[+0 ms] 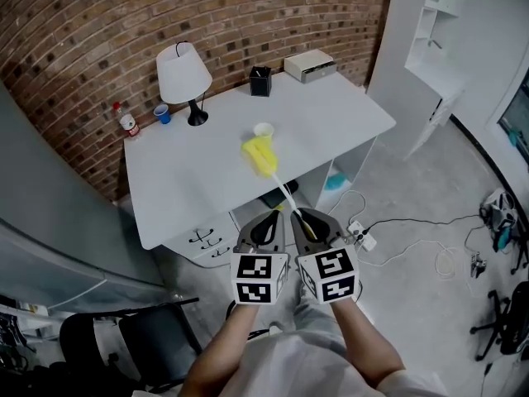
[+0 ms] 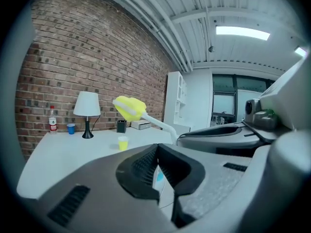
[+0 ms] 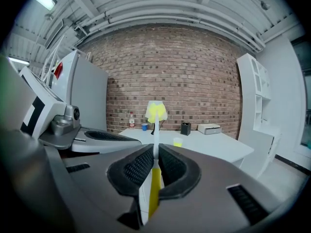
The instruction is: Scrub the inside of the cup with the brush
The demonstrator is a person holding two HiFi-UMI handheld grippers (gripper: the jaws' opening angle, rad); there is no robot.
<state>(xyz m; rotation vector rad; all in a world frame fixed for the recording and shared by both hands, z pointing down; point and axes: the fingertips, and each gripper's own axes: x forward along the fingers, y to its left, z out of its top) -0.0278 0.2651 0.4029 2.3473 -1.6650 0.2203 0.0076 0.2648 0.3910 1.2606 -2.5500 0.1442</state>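
Observation:
A small yellow cup stands upright near the middle of the white table. My right gripper hangs in front of the table's near edge, shut on the white and yellow handle of the brush. The brush's yellow sponge head hovers just short of the cup. In the right gripper view the handle runs up from between the pads to the brush head, with the cup lower right. My left gripper is close beside the right one, shut and empty. In its own view, the left gripper faces the cup and the brush head.
At the table's back stand a white lamp, a blue cup, a bottle, a black holder and a white box. A drawer unit sits under the table. Cables lie on the floor at right.

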